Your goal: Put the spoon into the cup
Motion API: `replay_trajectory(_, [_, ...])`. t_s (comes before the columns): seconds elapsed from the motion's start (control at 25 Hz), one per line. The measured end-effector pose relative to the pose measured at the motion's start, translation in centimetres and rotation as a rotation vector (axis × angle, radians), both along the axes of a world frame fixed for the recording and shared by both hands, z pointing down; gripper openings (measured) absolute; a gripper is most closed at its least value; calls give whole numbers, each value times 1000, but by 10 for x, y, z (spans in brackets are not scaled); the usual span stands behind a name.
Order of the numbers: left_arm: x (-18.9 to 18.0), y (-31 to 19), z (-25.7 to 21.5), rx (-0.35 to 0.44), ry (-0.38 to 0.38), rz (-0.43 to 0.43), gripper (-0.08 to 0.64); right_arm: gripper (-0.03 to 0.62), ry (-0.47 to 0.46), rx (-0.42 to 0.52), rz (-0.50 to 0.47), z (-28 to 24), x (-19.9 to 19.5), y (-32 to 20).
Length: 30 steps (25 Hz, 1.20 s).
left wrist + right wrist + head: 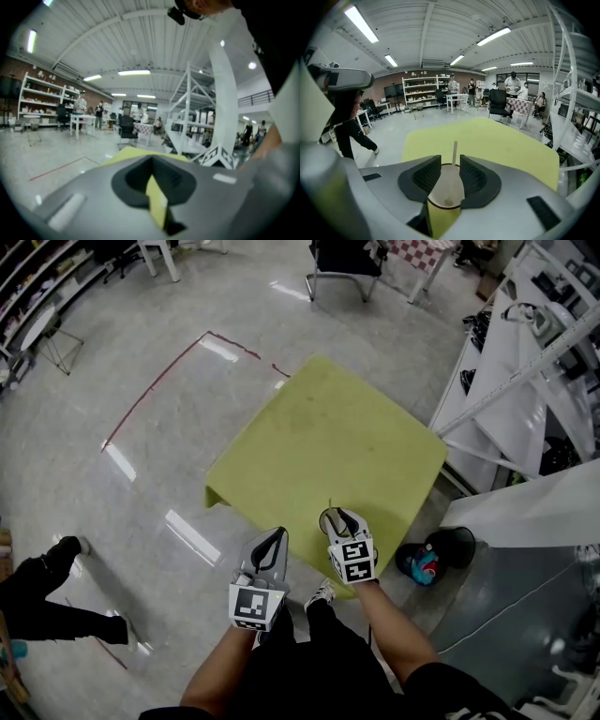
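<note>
Holding one spoon (454, 152), one cup (446, 190) stands on one table (497, 136).

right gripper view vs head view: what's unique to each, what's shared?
Right gripper view only: inside of the cup, ceiling lights, people standing at the back. Head view only: left gripper, the person's forearms, red tape line on the floor. Both: yellow-green table, right gripper with the cup between its jaws, spoon standing in it.
</note>
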<state>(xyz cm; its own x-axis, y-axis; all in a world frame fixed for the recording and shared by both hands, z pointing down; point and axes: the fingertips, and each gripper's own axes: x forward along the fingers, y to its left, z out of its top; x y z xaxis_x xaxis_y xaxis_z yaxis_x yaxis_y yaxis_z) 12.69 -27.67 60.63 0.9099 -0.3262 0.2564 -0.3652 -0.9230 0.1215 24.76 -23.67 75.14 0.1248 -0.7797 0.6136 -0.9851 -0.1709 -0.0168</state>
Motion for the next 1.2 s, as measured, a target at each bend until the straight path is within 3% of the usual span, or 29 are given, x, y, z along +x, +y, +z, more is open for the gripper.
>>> replay_trajectory(0.28, [-3, 0, -5, 4, 16, -11, 8, 113, 18, 66, 10, -30, 0, -3])
replay_trajectory(0.76, [4, 2, -36, 31, 48, 0, 8, 15, 99, 324, 12, -159, -10, 2])
replay_trajectory(0.96, [4, -1, -52, 53, 73, 8, 6, 8, 113, 420, 24, -208, -13, 8])
replay_trajectory(1.2, [5, 7, -68, 76, 84, 26, 7, 6, 159, 469, 2, -245, -9, 22])
